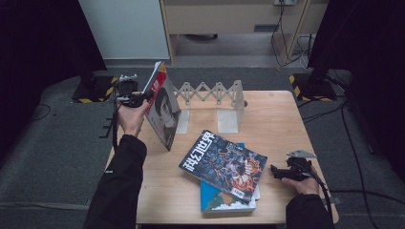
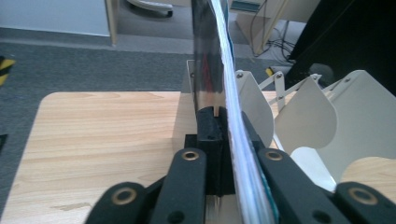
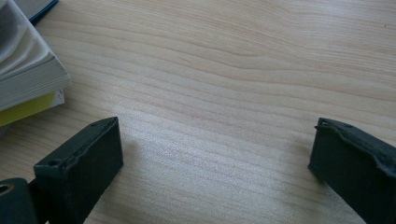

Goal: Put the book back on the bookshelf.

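Observation:
My left gripper (image 1: 143, 98) is shut on a magazine with a face on its cover (image 1: 162, 107), held upright and tilted at the table's left, near the left end of the expanding white file rack (image 1: 215, 93). In the left gripper view the magazine (image 2: 219, 60) runs edge-on between my jaws, with the rack's white dividers (image 2: 308, 116) just to its right. My right gripper (image 1: 276, 171) rests low on the table at the right, jaws wide open over bare wood (image 3: 215, 135), beside a stack of books (image 3: 23, 79). A dark comic-style magazine (image 1: 223, 164) lies on top of that stack.
A blue book (image 1: 224, 200) lies under the dark magazine near the front edge. The wooden table (image 1: 267, 119) has bare room at the right and back right. Grey carpet, cables and black stands surround it.

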A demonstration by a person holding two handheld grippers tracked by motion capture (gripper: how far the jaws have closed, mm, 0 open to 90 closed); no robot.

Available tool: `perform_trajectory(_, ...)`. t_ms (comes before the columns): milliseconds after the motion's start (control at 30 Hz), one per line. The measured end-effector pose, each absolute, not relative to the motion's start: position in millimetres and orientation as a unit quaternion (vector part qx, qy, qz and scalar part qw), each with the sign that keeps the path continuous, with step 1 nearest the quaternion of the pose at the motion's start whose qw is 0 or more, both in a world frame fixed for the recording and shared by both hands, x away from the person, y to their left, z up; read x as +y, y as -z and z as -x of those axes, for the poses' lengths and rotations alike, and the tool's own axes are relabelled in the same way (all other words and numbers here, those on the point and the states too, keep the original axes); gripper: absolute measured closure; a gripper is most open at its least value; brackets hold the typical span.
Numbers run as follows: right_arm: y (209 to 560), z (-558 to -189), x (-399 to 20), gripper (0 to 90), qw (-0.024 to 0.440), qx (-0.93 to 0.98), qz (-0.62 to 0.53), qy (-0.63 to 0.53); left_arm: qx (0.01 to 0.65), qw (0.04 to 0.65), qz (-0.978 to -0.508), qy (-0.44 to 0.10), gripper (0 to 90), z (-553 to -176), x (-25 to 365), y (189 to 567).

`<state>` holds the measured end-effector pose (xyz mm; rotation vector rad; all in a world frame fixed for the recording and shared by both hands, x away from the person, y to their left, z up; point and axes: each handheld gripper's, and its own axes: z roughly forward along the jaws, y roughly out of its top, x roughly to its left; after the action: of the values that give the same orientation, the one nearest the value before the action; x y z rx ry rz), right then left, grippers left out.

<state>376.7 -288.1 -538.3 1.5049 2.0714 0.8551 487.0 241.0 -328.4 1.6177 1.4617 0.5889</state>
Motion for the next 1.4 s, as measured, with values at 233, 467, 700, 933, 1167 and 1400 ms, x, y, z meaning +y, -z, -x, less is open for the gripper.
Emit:
perform_trajectory(233, 538, -377, -288, 2.7, 0.219, 0.749, -0.544, -0.309, 0.591, 0.413, -0.636, -0.275, 86.5, -489, 224, 327)
perform_trajectory(467, 538, -377, -288, 2.7, 0.218, 0.749, -0.545, -0.309, 0.6, 0.399, -0.633, -0.283, 86.5, -494, 214, 325)
perform_trajectory(700, 538, -377, -288, 2.7, 0.218, 0.748, -0.545, -0.309, 0.608, 0.388, -0.63, -0.288, 86.4, -496, 212, 322)
perform_trajectory(933, 538, -377, -288, 2.7, 0.219, 0.748, -0.544, -0.309, 0.61, 0.385, -0.628, -0.291, 86.4, -495, 214, 321)
perform_trajectory(1167, 539, -377, -288, 2.7, 0.22, 0.748, -0.544, -0.309, 0.606, 0.374, -0.631, -0.307, 86.4, -494, 210, 324)
perform_trajectory(1400, 539, -377, -288, 2.7, 0.22, 0.748, -0.544, -0.309, 0.603, 0.379, -0.632, -0.305, 86.1, -493, 212, 324)
